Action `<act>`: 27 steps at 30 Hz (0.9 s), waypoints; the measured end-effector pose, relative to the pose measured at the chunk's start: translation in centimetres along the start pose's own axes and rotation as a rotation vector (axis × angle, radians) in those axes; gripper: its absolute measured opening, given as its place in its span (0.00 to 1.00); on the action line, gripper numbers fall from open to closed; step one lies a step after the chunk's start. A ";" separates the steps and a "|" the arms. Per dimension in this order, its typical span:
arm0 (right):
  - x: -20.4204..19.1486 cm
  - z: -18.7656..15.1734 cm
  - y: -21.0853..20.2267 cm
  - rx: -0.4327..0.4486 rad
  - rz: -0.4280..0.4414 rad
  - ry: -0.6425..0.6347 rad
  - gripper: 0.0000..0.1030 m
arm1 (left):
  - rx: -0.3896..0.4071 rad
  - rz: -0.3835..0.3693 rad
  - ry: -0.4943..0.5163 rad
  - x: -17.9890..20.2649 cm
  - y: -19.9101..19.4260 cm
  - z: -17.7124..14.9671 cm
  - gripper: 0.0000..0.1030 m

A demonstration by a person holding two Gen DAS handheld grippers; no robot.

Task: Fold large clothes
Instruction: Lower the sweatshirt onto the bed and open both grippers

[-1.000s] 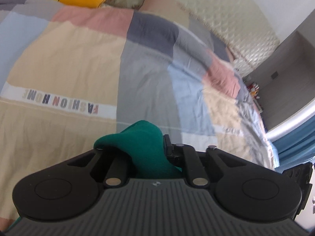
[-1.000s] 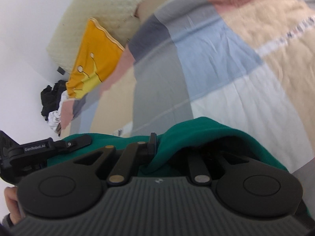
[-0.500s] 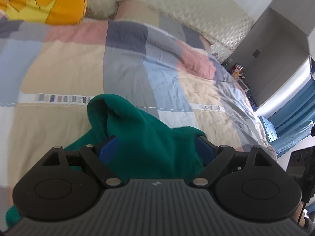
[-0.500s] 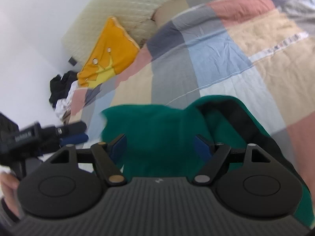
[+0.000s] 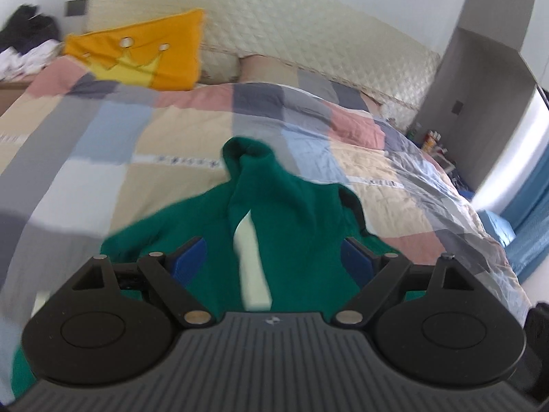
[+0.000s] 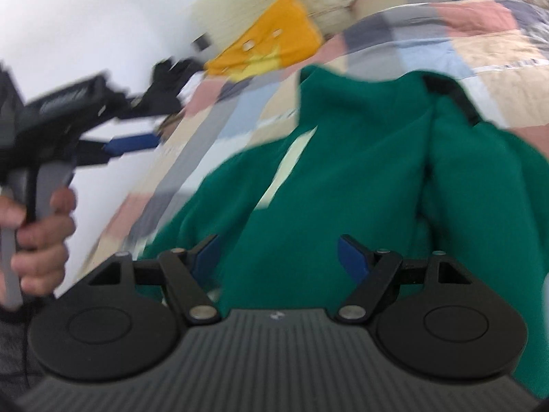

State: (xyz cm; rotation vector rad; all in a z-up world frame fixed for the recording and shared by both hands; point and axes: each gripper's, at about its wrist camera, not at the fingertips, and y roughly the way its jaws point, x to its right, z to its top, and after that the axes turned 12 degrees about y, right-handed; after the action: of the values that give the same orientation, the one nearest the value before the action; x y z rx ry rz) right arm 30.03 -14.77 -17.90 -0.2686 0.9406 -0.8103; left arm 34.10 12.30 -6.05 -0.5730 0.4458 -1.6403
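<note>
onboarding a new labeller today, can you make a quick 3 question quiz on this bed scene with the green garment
1. True or false: the left gripper is clamped on the green garment.
2. Which colour is the crown pillow near the headboard? A) blue B) orange and yellow C) black
3. Fill in: the green garment lies on a patchwork ____.

Key
1. False. Its blue-padded fingers stand wide apart with the garment lying loose beyond them; the right gripper is open too.
2. B
3. quilt
</note>
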 end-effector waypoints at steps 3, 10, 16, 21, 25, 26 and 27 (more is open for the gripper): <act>-0.9 -4.0 0.5 -0.042 0.014 -0.070 0.75 | 0.023 0.018 -0.049 -0.6 -1.4 -4.8 0.86; -2.9 -9.4 4.5 -0.161 -0.107 -0.307 0.75 | 0.001 0.099 -0.111 -2.2 -2.0 -10.1 0.86; -3.6 -10.3 7.2 -0.182 -0.211 -0.465 0.64 | -0.019 0.088 -0.255 -5.2 -0.2 -11.2 0.86; -2.7 -8.0 4.7 -0.130 -0.130 -0.308 0.16 | -0.033 0.069 -0.340 -6.9 0.1 -11.7 0.86; -1.4 -4.9 1.6 -0.021 -0.061 -0.181 0.15 | -0.027 0.061 -0.398 -7.8 0.0 -11.7 0.86; -1.1 -4.2 0.8 0.007 -0.042 -0.152 0.14 | -0.026 0.063 -0.403 -7.9 0.0 -11.7 0.86; -0.8 -3.2 -0.2 0.039 -0.031 -0.137 0.13 | -0.027 0.068 -0.405 -8.0 0.1 -11.7 0.86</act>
State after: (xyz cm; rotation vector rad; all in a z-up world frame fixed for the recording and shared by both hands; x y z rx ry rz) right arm 27.09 -13.91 -19.18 -0.3012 0.7930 -0.8277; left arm 27.99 19.76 -16.36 -0.8784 0.1863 -1.4101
